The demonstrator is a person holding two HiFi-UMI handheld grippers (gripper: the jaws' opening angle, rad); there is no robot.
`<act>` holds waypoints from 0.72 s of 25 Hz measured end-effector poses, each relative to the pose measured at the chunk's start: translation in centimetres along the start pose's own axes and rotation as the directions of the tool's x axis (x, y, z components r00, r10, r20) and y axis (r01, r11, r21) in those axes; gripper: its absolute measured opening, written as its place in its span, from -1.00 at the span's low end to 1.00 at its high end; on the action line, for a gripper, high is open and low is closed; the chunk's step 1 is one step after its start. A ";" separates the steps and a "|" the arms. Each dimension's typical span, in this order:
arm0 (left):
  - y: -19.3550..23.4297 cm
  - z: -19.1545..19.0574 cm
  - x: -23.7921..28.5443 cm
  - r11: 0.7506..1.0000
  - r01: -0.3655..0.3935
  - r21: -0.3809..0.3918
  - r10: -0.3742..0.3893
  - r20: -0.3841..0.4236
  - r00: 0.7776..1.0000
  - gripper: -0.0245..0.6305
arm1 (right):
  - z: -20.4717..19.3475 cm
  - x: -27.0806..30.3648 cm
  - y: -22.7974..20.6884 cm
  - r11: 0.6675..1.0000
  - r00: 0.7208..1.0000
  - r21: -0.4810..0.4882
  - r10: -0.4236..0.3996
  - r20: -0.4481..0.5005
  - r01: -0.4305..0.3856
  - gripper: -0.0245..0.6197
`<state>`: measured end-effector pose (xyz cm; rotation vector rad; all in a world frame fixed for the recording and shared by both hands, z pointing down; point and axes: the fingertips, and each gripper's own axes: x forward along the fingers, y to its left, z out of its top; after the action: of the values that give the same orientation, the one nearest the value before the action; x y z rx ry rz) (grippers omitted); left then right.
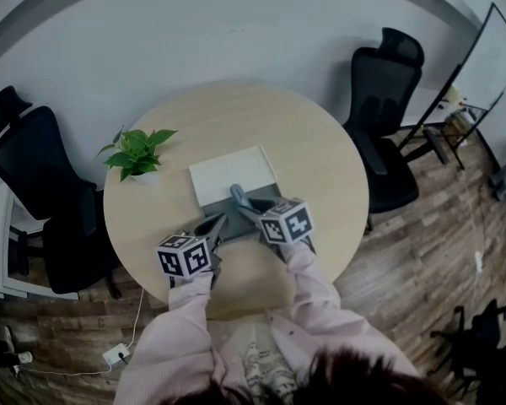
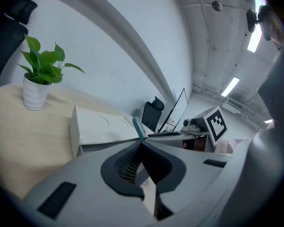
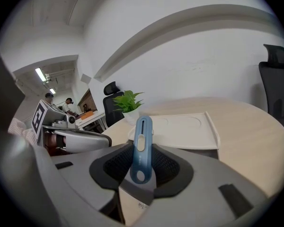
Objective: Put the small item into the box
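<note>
Right gripper point(image 3: 142, 171) is clamping the slim blue item point(image 3: 143, 131) just short of the white box point(image 1: 232, 174) — long axis along the jaws, free end pointing far toward it — while the left gripper point(image 2: 142, 144) is sitting beside it, jaws together, empty.

Box point(image 1: 234, 174) on table point(image 1: 320, 159), plant point(image 1: 139, 152) left of it, small item point(image 1: 235, 193) at box's near edge

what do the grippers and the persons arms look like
The left gripper and right gripper are both light grey moulded plastic, with broad jaws lined by dark, mesh-textured pads. Each carries a white cube printed with black square markers. No cables show. The person wears pale pink long sleeves.
</note>
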<state>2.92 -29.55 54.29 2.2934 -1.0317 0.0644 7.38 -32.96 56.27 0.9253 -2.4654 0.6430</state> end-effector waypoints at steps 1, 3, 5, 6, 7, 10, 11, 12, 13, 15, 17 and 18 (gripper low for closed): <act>0.1 0.0 0.0 1.000 -0.003 -0.004 0.003 0.000 1.000 -0.89 | -0.1 0.1 0.0 1.000 1.000 -0.003 0.007 -0.009 -0.007 -0.53; 0.3 -0.2 0.0 1.000 -0.008 -0.010 0.008 0.000 1.000 -0.89 | -0.4 0.3 -0.1 1.000 0.999 -0.012 0.017 -0.028 -0.018 -0.53; 0.5 -0.3 0.1 1.000 -0.013 -0.011 0.013 -0.003 1.000 -0.89 | -0.5 0.5 -0.4 0.999 0.999 -0.027 0.018 -0.046 -0.019 -0.53; 0.6 -0.4 0.2 1.000 -0.014 -0.012 0.014 -0.006 1.000 -0.89 | -0.7 0.5 -0.5 0.999 0.998 -0.036 0.019 -0.057 -0.021 -0.53; 0.6 -0.6 0.3 1.000 -0.015 -0.014 0.015 -0.011 1.000 -0.89 | -0.8 0.6 -0.6 0.999 0.997 -0.048 0.023 -0.069 -0.027 -0.53; 0.9 -1.0 0.3 1.000 -0.020 -0.022 0.020 -0.027 0.999 -0.89 | -1.3 1.0 -0.6 0.996 0.993 -0.079 0.039 -0.112 -0.048 -0.53; 0.9 -1.0 0.3 0.999 -0.021 -0.024 0.020 -0.030 0.999 -0.89 | -1.4 1.1 -0.6 0.995 0.991 -0.087 0.043 -0.124 -0.054 -0.53; 0.9 -1.1 0.3 0.999 -0.020 -0.025 0.020 -0.033 0.999 -0.89 | -1.6 1.2 -0.6 0.994 0.990 -0.094 0.046 -0.137 -0.059 -0.53; 0.9 -1.2 0.4 0.999 -0.019 -0.027 0.018 -0.035 0.999 -0.89 | -1.7 1.3 -0.7 0.993 0.988 -0.101 0.048 -0.148 -0.064 -0.53; 0.8 -1.4 0.5 0.999 -0.018 -0.029 0.017 -0.043 0.999 -0.89 | -1.9 1.5 -0.6 0.991 0.984 -0.112 0.057 -0.171 -0.077 -0.53; 0.7 -1.7 0.7 0.999 -0.016 -0.030 0.015 -0.053 0.999 -0.89 | -2.2 1.7 -0.7 0.988 0.978 -0.127 0.064 -0.200 -0.091 -0.53; 0.7 -1.8 0.8 0.999 -0.016 -0.031 0.014 -0.057 0.998 -0.89 | -2.5 1.8 -0.8 0.986 0.974 -0.135 0.066 -0.216 -0.097 -0.53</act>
<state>3.35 -29.41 56.37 2.2431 -1.0142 0.1179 7.23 -33.03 59.46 0.6671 -2.3341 0.5500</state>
